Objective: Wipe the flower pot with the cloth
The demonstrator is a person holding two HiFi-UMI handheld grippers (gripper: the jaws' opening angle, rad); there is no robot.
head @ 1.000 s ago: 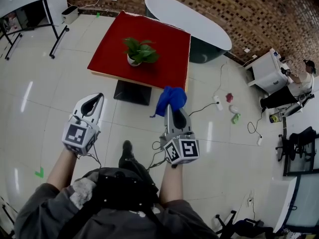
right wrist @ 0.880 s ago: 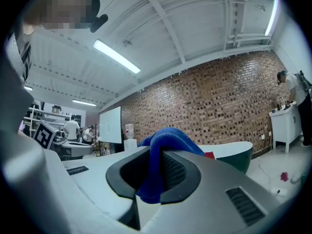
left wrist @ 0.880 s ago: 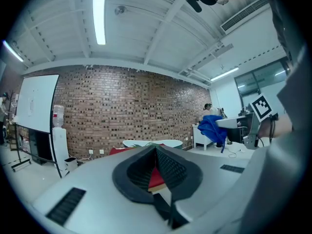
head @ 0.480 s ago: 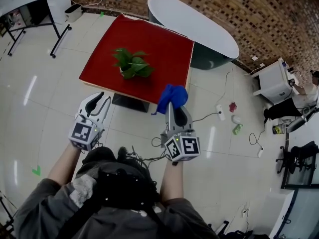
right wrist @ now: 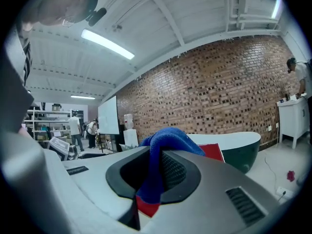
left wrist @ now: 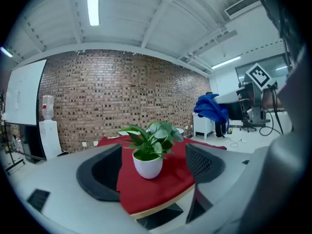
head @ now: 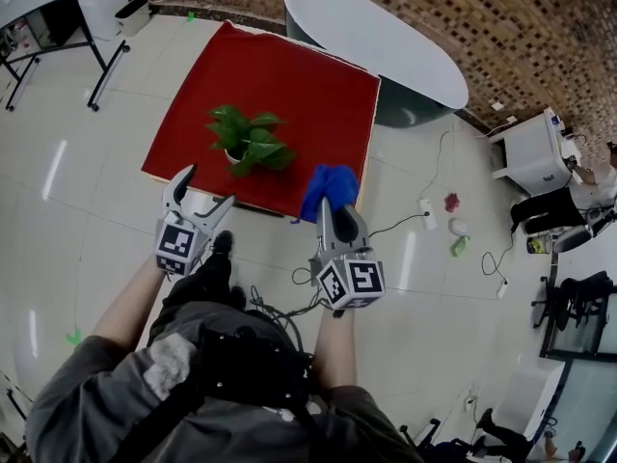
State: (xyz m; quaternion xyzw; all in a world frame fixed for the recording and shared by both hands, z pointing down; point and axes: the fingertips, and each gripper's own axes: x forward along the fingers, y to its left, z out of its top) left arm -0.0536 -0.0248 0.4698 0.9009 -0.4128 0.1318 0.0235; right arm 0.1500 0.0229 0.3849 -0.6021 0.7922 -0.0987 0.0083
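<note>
A white flower pot (head: 232,155) with a green leafy plant stands near the front edge of the red-topped table (head: 299,75). My left gripper (head: 204,190) is just short of that edge, close in front of the pot. Its jaws have just been opening and now stand wide with nothing between them. In the left gripper view the pot (left wrist: 147,165) shows ahead between the two black pads (left wrist: 104,172). My right gripper (head: 326,204) is shut on a blue cloth (head: 329,183), which bunches over its tips at the table's front right. The cloth (right wrist: 164,143) hangs between the right gripper's (right wrist: 155,172) pads.
A long white oval table (head: 376,39) stands behind the red one. A whiteboard stand (head: 101,51) is at the far left. Cables (head: 278,305) trail on the tiled floor by my feet. Small items (head: 453,228) and a white cabinet (head: 533,152) lie to the right.
Both grippers have moved forward to the red table's front edge. The left jaws went from shut to wide open. The right gripper kept the blue cloth.
</note>
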